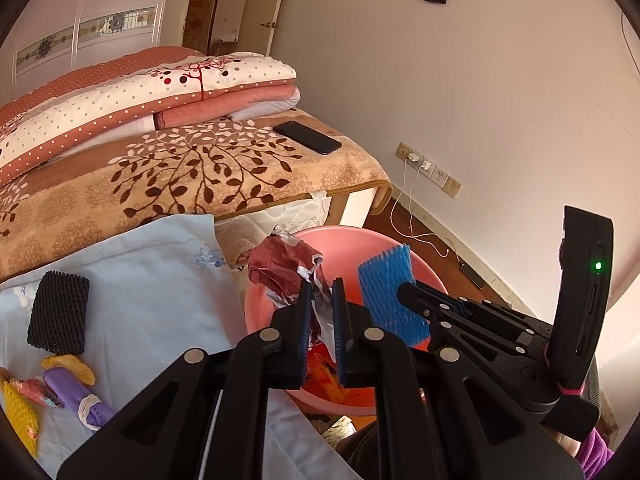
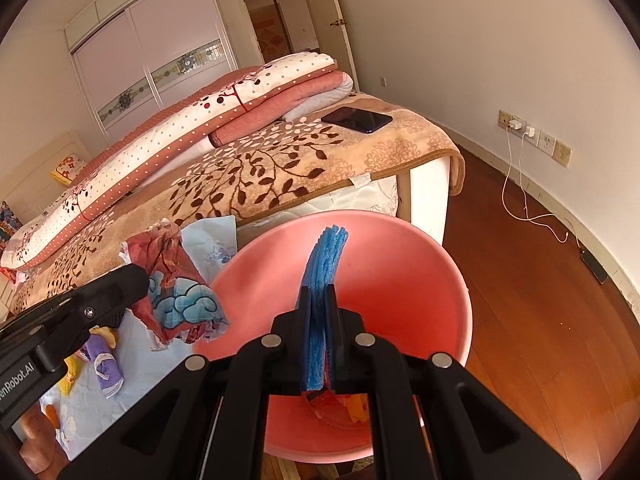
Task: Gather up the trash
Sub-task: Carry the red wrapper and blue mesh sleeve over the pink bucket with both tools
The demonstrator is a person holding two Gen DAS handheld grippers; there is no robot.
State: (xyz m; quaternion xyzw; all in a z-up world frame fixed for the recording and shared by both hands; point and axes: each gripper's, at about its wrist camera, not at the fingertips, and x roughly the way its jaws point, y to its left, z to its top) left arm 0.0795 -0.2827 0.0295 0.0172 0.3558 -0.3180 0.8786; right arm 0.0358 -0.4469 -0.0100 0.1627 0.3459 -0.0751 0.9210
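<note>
Now, in the left wrist view, the left claw [image 1: 322,292] is closed on a crumpled red wrapper [image 1: 282,272], just above the near rim of the pink basin [image 1: 264,312]. Beside it on the right, the right claw holds a blue foam net [image 1: 390,296]. To the left, a black foam net [image 1: 58,312] lies on the pale blue cloth [image 1: 160,300].

In the right wrist view, the right claw [image 2: 319,292] pinches the blue foam net [image 2: 324,264] over the open basin [image 2: 420,272]. The bed edge [image 2: 400,176] stands close behind, and open wooden floor [image 2: 540,300] lies to the right.

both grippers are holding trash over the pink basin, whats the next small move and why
Probably open the right gripper first: its blue foam net hangs well inside the pink basin. The left gripper holds its crumpled wrapper nearer the rim, so nudging it inward first seems safer.
</note>
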